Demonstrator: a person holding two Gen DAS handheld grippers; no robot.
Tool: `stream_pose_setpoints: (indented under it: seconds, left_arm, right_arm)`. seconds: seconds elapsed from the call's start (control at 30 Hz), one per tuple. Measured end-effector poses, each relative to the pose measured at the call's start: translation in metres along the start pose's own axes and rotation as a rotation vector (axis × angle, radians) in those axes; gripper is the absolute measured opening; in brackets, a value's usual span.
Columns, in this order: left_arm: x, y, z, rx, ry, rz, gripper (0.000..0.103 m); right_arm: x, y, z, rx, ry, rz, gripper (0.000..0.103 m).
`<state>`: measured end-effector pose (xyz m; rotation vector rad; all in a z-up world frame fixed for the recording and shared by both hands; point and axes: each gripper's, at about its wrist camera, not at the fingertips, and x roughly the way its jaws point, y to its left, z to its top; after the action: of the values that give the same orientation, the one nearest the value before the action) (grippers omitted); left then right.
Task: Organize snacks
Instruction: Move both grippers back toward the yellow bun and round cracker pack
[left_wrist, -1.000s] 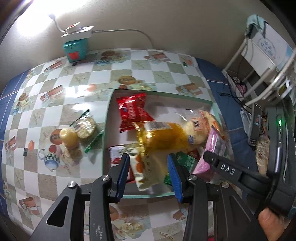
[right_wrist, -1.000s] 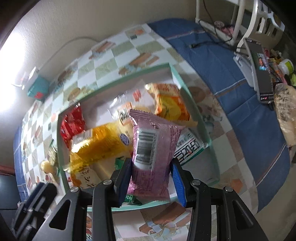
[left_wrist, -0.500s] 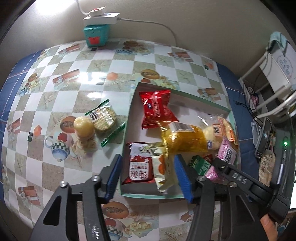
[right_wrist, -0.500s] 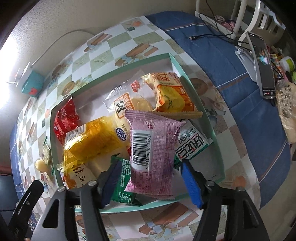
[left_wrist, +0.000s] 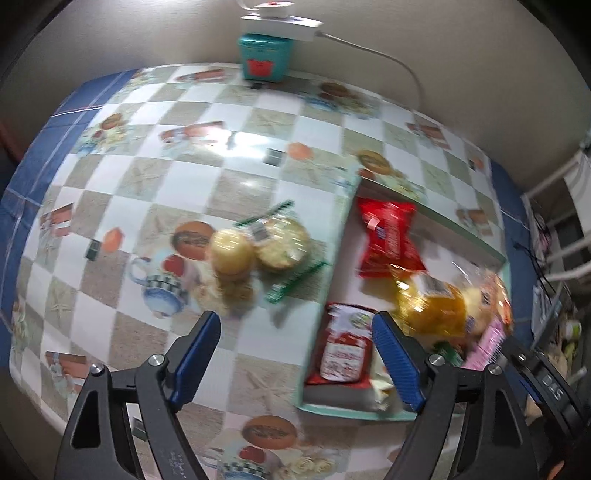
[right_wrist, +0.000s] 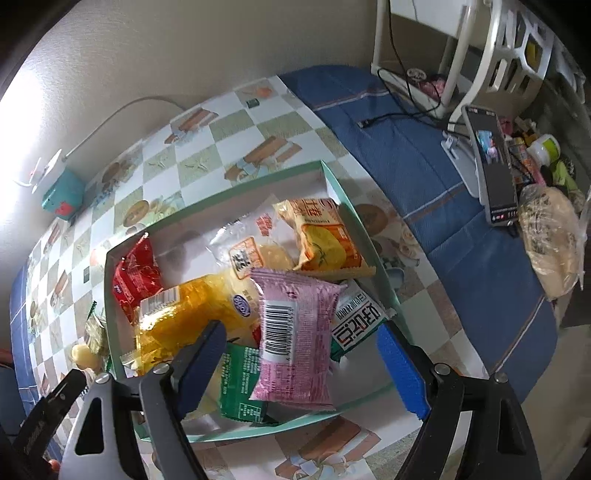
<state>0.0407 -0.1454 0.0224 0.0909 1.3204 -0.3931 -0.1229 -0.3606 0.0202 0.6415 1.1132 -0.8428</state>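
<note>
While both pairs of jaws have just been opening, the left gripper (left_wrist: 295, 354) stands wide over the checked tablecloth (left_wrist: 155, 177) and grips nothing, with two loose snacks (left_wrist: 258, 247) at its 11 o'clock. The tray (right_wrist: 354, 206) holds the rest. The right gripper (right_wrist: 301, 360) stands wide, the released pink packet (right_wrist: 295, 336) lying untouched between its jaws.

"DAS" on right gripper (left_wrist: 550, 384); Chinese characters on green-white packet (right_wrist: 356, 321).
</note>
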Motion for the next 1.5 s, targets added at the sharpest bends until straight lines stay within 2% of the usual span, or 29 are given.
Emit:
stream_pose_setpoints:
  seconds: [0.1,0.17,0.3,0.37,0.43,0.53,0.8,1.13,1.5]
  left_arm:
    - [-0.001,0.02,0.007,-0.051,-0.016,0.021,0.088]
    - [-0.002,0.038,0.011,-0.108,-0.028,0.027,0.098]
    - [-0.001,0.07,0.017,-0.193,-0.03,0.034,0.098]
    - [0.0,0.082,0.019,-0.227,-0.032,0.045,0.098]
    - [0.0,0.096,0.02,-0.269,-0.034,0.05,0.098]
    - [-0.001,0.112,0.021,-0.317,-0.037,0.05,0.098]
    - [-0.004,0.142,0.023,-0.391,-0.042,0.058,0.098]
    - [-0.001,0.164,0.026,-0.436,-0.046,0.061,0.098]
    - [0.011,0.161,0.036,-0.427,-0.05,0.019,0.098]
  right_arm:
    - [-0.005,0.012,-0.001,-0.025,-0.023,0.002,0.087]
    - [-0.01,0.018,-0.002,-0.043,-0.037,0.005,0.087]
    - [-0.015,0.034,-0.005,-0.065,-0.055,0.017,0.087]
    - [-0.016,0.044,-0.007,-0.082,-0.059,0.027,0.091]
    - [-0.017,0.054,-0.009,-0.091,-0.064,0.036,0.1]
    - [-0.02,0.07,-0.014,-0.098,-0.075,0.052,0.1]
    - [-0.026,0.12,-0.024,-0.175,-0.099,0.113,0.103]
    - [-0.013,0.171,-0.037,-0.263,-0.058,0.195,0.103]
    - [0.012,0.201,-0.038,-0.343,-0.011,0.177,0.103]
